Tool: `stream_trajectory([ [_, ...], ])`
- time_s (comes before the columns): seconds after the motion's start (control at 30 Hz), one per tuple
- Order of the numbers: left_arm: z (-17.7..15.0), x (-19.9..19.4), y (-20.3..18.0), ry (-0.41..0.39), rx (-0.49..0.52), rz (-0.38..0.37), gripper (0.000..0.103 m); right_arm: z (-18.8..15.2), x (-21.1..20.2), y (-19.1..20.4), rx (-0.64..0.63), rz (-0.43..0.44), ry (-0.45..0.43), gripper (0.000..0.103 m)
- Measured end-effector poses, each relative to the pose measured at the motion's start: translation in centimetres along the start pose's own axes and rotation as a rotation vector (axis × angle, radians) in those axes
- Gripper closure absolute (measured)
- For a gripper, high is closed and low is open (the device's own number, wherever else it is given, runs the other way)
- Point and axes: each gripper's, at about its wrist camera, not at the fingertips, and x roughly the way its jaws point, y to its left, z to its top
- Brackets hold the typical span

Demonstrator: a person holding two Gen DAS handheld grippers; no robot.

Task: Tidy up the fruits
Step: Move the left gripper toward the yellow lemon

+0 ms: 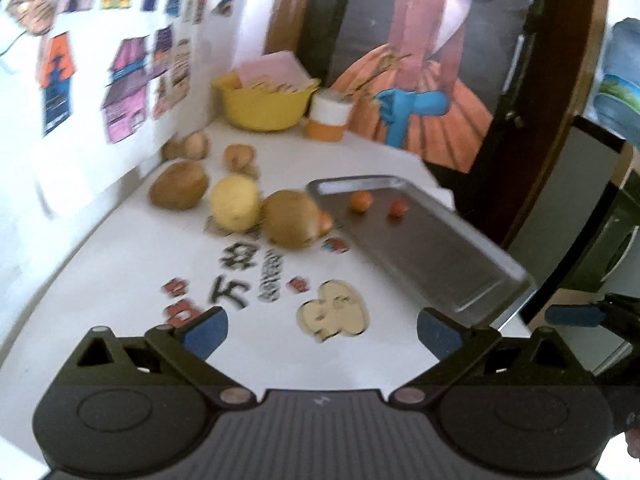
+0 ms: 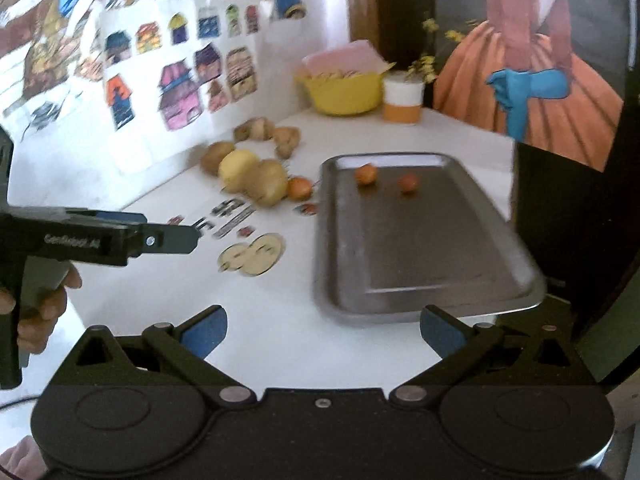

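Left wrist view: left gripper (image 1: 322, 332) low over the white table (image 1: 132, 264), jaws wide apart, nothing between them. Ahead, a loose cluster of fruit: two brown kiwis (image 1: 179, 190) flanking a yellow lemon (image 1: 235, 202), smaller brownish pieces behind by the wall, too blurred to name. To the right, a metal tray (image 1: 432, 256) with two small orange fruits (image 1: 361, 201) near its far end. Yellow bowl (image 1: 264, 106) and orange-and-white cup (image 1: 327, 117) at the back corner.

Right wrist view: right gripper (image 2: 323, 333) at the tray's near edge, jaws spread, empty. Another small orange fruit (image 2: 299, 188) on the table just left of the tray, beside the kiwis. Left gripper visible side-on at far left, held in a hand (image 2: 40, 312).
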Motion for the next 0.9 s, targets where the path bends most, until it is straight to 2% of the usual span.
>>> stream_trajectory([
  [0.23,0.3,-0.8,2.6,0.038,-0.021,0.087,0.001,1.1,1.9,4.0,-0.064,0.098,0.031,0.001],
  [0.47,2.1,-0.5,5.2,0.047,-0.074,0.151,0.001,3.9,3.9,6.1,-0.160,0.154,0.001,0.001],
  [0.67,3.8,1.8,6.0,0.012,-0.123,0.144,0.001,5.6,5.7,6.4,-0.270,0.091,-0.134,0.001],
  [0.9,6.4,5.3,6.9,-0.014,-0.162,0.141,0.001,7.6,9.4,5.2,-0.381,0.041,-0.158,0.001],
])
